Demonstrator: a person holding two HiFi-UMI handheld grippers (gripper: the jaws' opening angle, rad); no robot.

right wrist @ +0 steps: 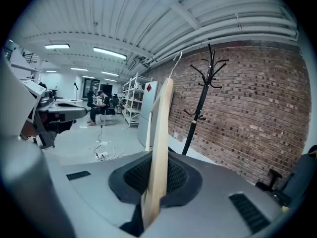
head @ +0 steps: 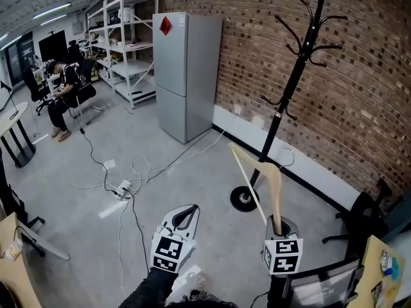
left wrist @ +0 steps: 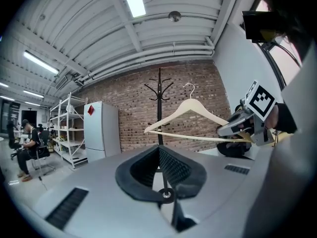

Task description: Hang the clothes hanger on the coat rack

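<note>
Gripping the wooden hanger (head: 255, 183) by one end, your right gripper (head: 277, 223) is doing all the holding: its jaws are standing only slightly apart, with the wood pinched between the pads. The hanger is running straight out ahead of those jaws, long axis roughly level. Its wire hook (left wrist: 189, 87) is standing up from the middle of the arch, not at the far tip.

The coat rack (head: 292, 85) is standing against the brick wall (head: 359, 76), ahead of the gripper and a little to the right of the line the hanger is pointing along. The hanger is not touching it. In the head view the free end is lying near the pole, above the round base (head: 244, 199). The rack's pegs are sitting higher than the wire hook, as far as I can judge.

Your left gripper (head: 186, 215) is hanging off to the left with its jaws together and nothing between them, farther from the rack than the right. The right hand is therefore the one placed to finish this. Because the hook is sitting mid-length, the free end is likely to need room beside the pole while the hook is being lifted over a peg
</note>
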